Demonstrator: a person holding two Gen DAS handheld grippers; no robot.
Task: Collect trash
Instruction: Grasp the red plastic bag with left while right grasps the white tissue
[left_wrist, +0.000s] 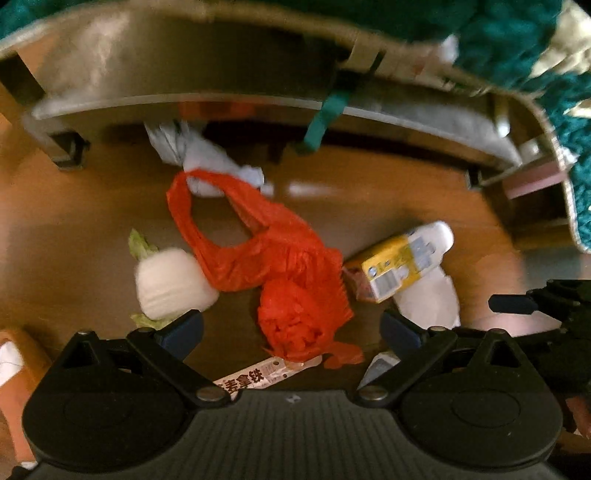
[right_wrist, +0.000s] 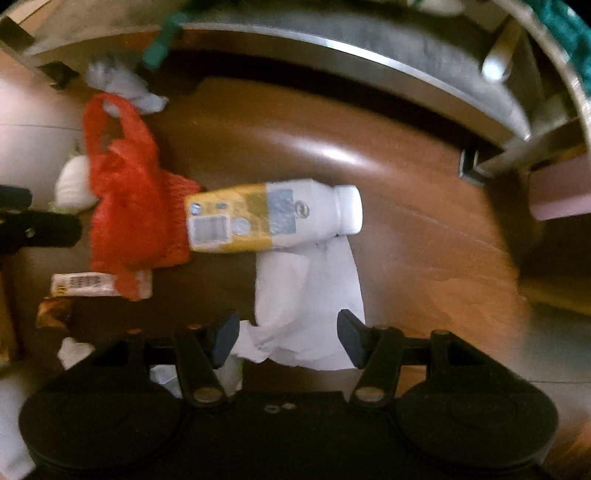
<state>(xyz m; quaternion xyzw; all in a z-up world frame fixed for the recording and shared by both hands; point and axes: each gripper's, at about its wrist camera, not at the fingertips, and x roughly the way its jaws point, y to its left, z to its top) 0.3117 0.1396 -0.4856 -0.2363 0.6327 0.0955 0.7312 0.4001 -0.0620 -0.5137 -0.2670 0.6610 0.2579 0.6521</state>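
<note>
Left hand-held gripper (left_wrist: 291, 332), jaws spread, hangs above the crumpled red plastic bag (left_wrist: 280, 273) on the wooden floor (left_wrist: 74, 229). Right hand-held gripper (right_wrist: 288, 338), jaws spread, straddles a white paper sheet (right_wrist: 306, 295). Beyond the sheet lies a yellow-and-white bottle (right_wrist: 269, 218), on its side; farther, a metal furniture frame (right_wrist: 369, 44).

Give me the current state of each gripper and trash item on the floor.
left gripper: open, above the bag, holding nothing.
right gripper: open, straddling the paper.
red plastic bag: crumpled, lying on the floor.
yellow carton: on its side, cap on.
white paper: creased, flat, partly under the carton.
radish: lying beside the bag.
</note>
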